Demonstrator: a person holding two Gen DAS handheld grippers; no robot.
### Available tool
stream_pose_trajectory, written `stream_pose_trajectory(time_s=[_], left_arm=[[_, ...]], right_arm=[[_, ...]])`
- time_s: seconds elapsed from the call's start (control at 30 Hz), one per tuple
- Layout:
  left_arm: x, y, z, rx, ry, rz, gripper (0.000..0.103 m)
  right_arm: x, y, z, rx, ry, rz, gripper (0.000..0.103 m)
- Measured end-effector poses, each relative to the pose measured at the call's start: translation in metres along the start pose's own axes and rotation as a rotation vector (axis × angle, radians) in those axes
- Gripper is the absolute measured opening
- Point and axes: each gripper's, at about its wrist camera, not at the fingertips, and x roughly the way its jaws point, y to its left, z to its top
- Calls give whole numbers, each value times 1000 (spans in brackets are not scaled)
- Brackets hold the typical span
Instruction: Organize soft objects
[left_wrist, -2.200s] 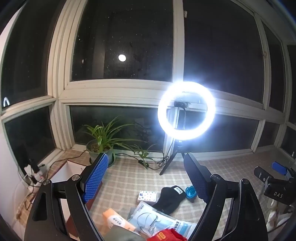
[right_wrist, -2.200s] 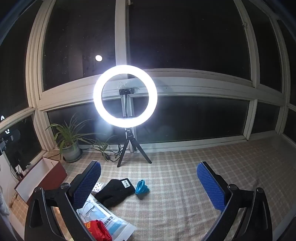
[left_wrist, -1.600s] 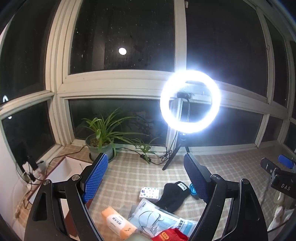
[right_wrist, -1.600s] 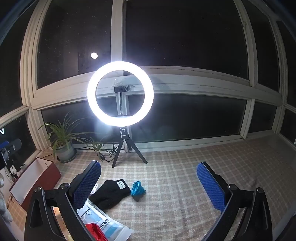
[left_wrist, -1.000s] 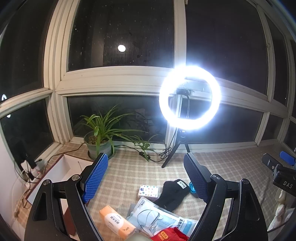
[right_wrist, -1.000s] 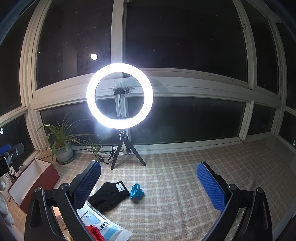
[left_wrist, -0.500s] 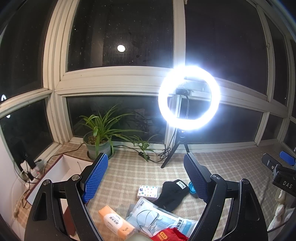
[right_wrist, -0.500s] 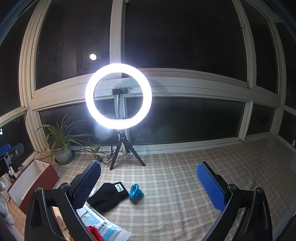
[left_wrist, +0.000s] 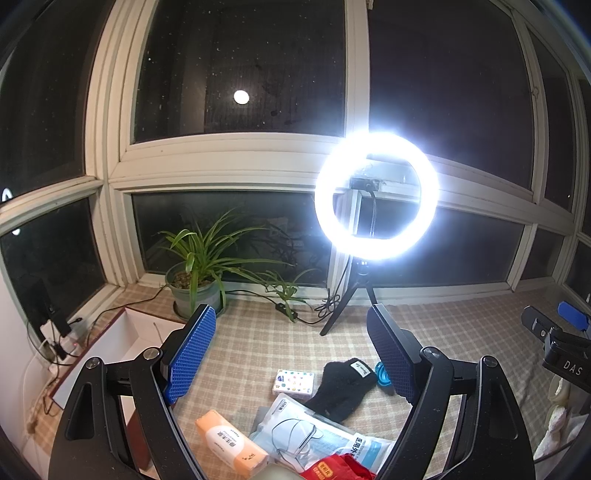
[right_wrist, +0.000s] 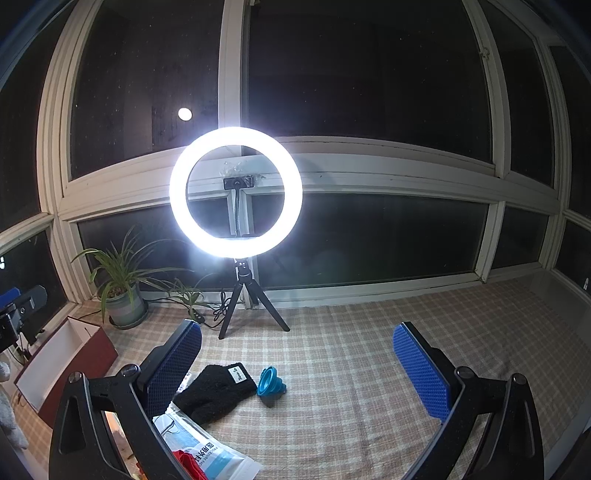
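Soft items lie on the checked cloth (left_wrist: 258, 343). A black knit glove (left_wrist: 341, 389) lies by a blue collapsible funnel (left_wrist: 381, 373), a patterned tissue pack (left_wrist: 293, 382), a bagged face mask (left_wrist: 314, 437), an orange tissue pack (left_wrist: 231, 448) and a red pouch (left_wrist: 340, 470). My left gripper (left_wrist: 291, 350) is open and empty above them. My right gripper (right_wrist: 299, 365) is open and empty, right of the glove (right_wrist: 216, 391), funnel (right_wrist: 270, 384) and mask bag (right_wrist: 207, 452).
A lit ring light on a tripod (left_wrist: 376, 195) stands at the back by the windows, with cables beside it. A potted plant (left_wrist: 194, 284) sits at the back left. An open red box with a white inside (left_wrist: 107, 354) stands at the left. The cloth (right_wrist: 351, 369) stretches right.
Both views first tilted slightly, so the ring light sits a little higher in frame. Over the last second nothing moved. Both grippers stayed open.
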Motion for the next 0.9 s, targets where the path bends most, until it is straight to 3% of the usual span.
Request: stream_pose_trajectory(time_s=[0.9], left_arm=[[0, 1, -7, -5, 24, -7, 84]], right_arm=[[2, 3, -5, -5, 21, 7, 102]])
